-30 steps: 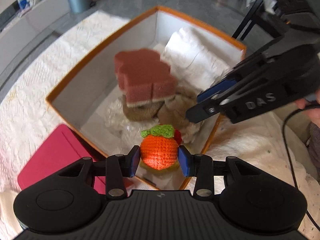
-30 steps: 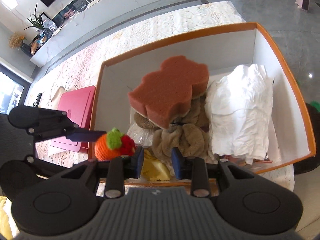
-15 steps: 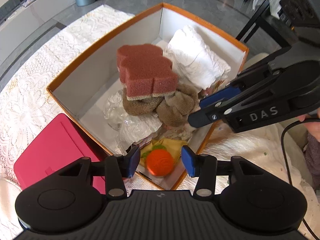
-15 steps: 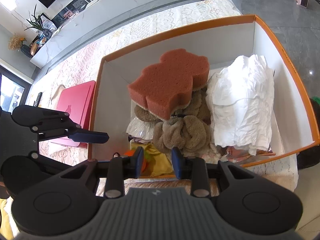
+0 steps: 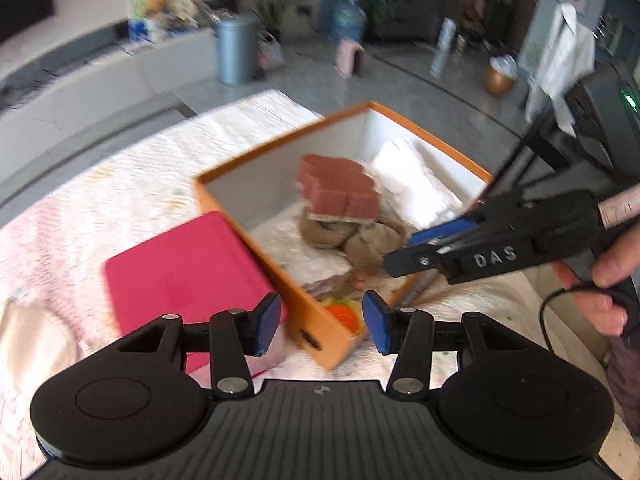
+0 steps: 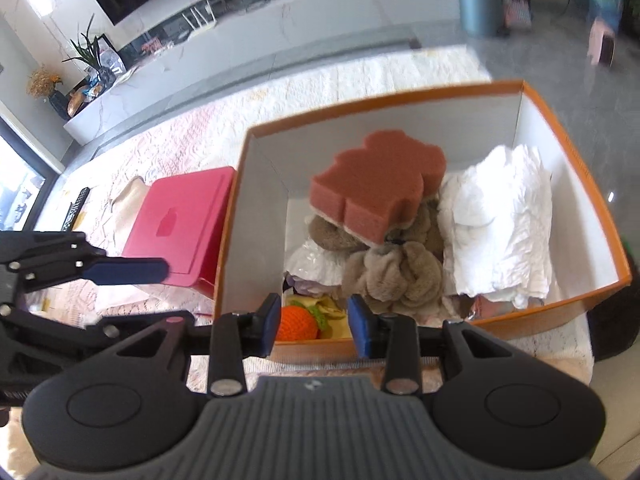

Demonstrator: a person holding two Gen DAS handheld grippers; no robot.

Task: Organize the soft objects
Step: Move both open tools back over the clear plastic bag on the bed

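Crochet orange [image 6: 298, 323] seen lying in orange box [image 6: 576, 160], near corner, w/ sponge [image 6: 376, 184] & towels. Left gripper [image 5: 318, 322] fingers apart, empty; right gripper [image 6: 312, 320] fingers apart, nothing held. Next soft item to be sought on bench; box rim to be cleared on withdrawal.

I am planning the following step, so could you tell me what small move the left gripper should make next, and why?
Probably draw the left gripper back from the box to look for another soft item. It is open and empty, and the crocheted orange already lies in the box's near corner beside the brown towel. No loose soft item is clearly visible.
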